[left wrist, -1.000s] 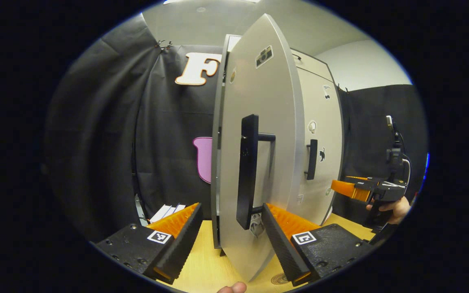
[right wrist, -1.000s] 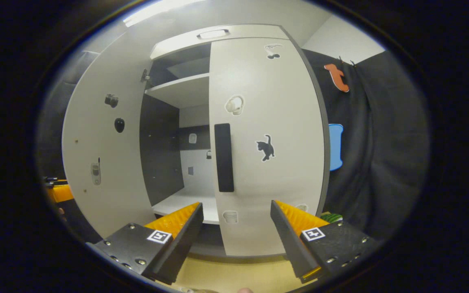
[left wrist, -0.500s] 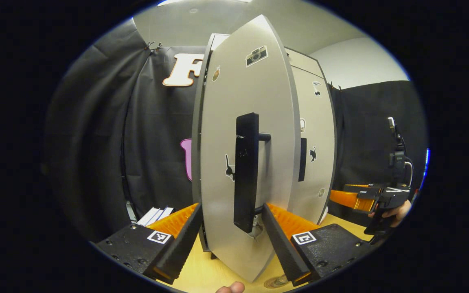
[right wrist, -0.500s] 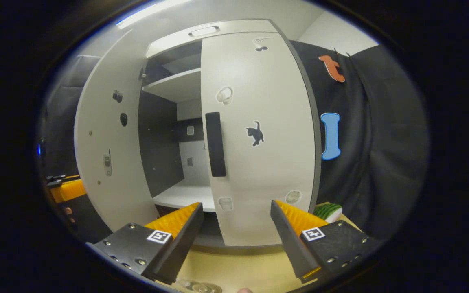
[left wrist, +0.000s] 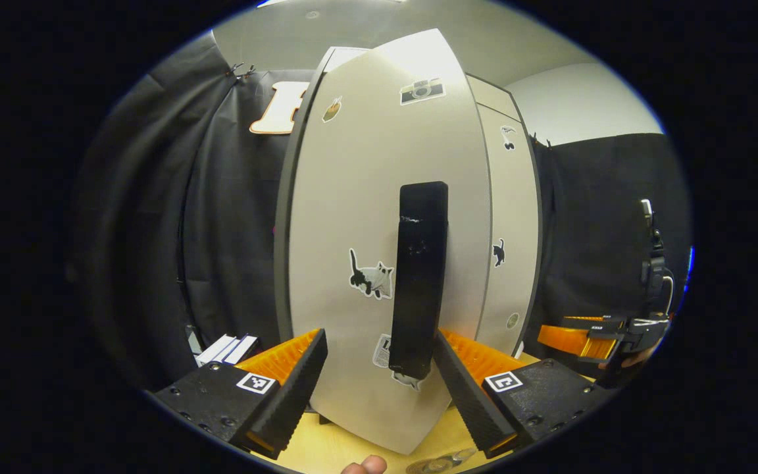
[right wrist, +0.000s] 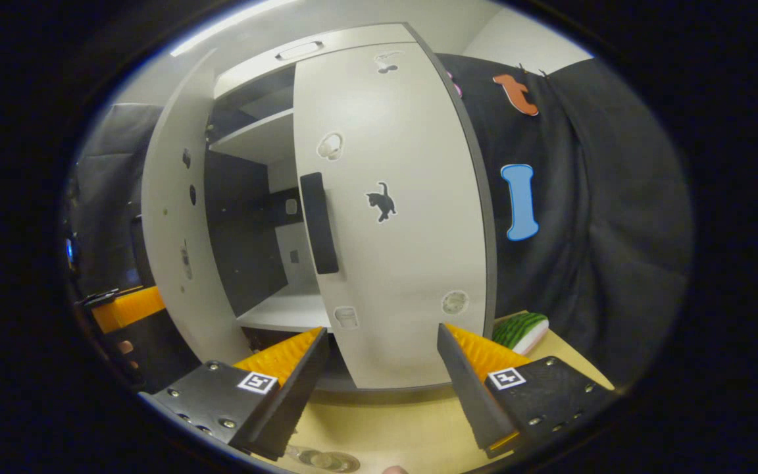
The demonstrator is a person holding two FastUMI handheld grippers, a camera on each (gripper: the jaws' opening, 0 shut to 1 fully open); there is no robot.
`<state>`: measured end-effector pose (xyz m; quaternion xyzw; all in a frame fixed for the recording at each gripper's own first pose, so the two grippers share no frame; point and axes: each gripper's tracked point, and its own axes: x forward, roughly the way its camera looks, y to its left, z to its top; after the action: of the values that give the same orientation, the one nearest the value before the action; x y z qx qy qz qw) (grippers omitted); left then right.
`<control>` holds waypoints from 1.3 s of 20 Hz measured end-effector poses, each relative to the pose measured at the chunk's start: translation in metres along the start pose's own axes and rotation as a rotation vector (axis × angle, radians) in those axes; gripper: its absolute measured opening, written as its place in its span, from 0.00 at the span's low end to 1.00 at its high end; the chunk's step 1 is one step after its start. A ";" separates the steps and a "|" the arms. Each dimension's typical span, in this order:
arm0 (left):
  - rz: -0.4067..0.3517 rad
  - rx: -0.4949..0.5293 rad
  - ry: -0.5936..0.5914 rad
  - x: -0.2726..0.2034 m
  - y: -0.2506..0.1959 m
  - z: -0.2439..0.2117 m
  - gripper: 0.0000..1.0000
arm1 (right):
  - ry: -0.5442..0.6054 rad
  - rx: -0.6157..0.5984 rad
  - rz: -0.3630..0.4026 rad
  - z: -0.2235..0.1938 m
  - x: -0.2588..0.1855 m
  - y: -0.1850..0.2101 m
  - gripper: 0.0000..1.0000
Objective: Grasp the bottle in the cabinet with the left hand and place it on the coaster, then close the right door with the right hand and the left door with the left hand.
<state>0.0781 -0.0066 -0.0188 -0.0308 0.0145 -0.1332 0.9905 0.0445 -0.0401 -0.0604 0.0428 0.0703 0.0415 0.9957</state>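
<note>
Left claw [left wrist: 379,375], fingers apart, straddles the black handle [left wrist: 420,276] of the part-open left door [left wrist: 353,230]. Push squarely near the handle until it seats beside the closed right door [right wrist: 392,217]. Right claw [right wrist: 379,375] waits open; bottle not identifiable.

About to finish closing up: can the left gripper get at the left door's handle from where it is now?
Probably yes. The left gripper is open and the left door's black handle stands right ahead, its lower end between the fingers, with nothing in front of it. The left door is still ajar.
</note>
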 end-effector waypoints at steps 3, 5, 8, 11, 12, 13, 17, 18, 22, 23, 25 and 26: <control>0.004 0.018 0.004 0.021 -0.012 -0.002 1.00 | 0.002 -0.002 -0.016 0.000 -0.004 -0.012 1.00; 0.010 0.011 0.002 0.036 -0.020 -0.003 1.00 | 0.011 0.007 -0.024 -0.001 -0.008 -0.019 1.00; 0.022 0.012 0.004 0.057 -0.029 -0.004 1.00 | 0.017 0.004 -0.040 -0.002 -0.014 -0.028 1.00; 0.036 0.030 0.006 0.078 -0.035 -0.005 1.00 | 0.032 -0.014 -0.038 -0.008 -0.018 -0.031 1.00; 0.041 0.037 0.002 0.085 -0.038 -0.005 1.00 | 0.038 -0.017 -0.037 -0.010 -0.019 -0.030 1.00; 0.048 0.039 -0.002 0.091 -0.039 -0.004 1.00 | 0.038 -0.015 -0.032 -0.011 -0.020 -0.029 1.00; 0.080 0.016 -0.004 0.103 -0.041 -0.004 1.00 | 0.041 0.003 -0.024 -0.012 -0.023 -0.027 1.00; 0.086 0.014 -0.005 0.106 -0.043 -0.003 1.00 | 0.042 0.004 -0.025 -0.013 -0.023 -0.027 1.00; 0.121 0.010 -0.008 0.108 -0.046 -0.002 1.00 | 0.043 0.017 -0.027 -0.012 -0.028 -0.029 1.00; 0.132 0.013 -0.015 0.109 -0.046 -0.001 1.00 | 0.044 0.020 -0.027 -0.013 -0.030 -0.030 1.00; 0.153 0.020 -0.017 0.112 -0.046 -0.001 1.00 | 0.047 0.017 -0.029 -0.014 -0.033 -0.031 1.00; 0.164 0.026 -0.015 0.111 -0.047 -0.001 1.00 | 0.050 0.013 -0.031 -0.016 -0.035 -0.033 1.00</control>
<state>0.1733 -0.0809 -0.0192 -0.0177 0.0079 -0.0513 0.9985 0.0100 -0.0743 -0.0739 0.0474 0.0959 0.0266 0.9939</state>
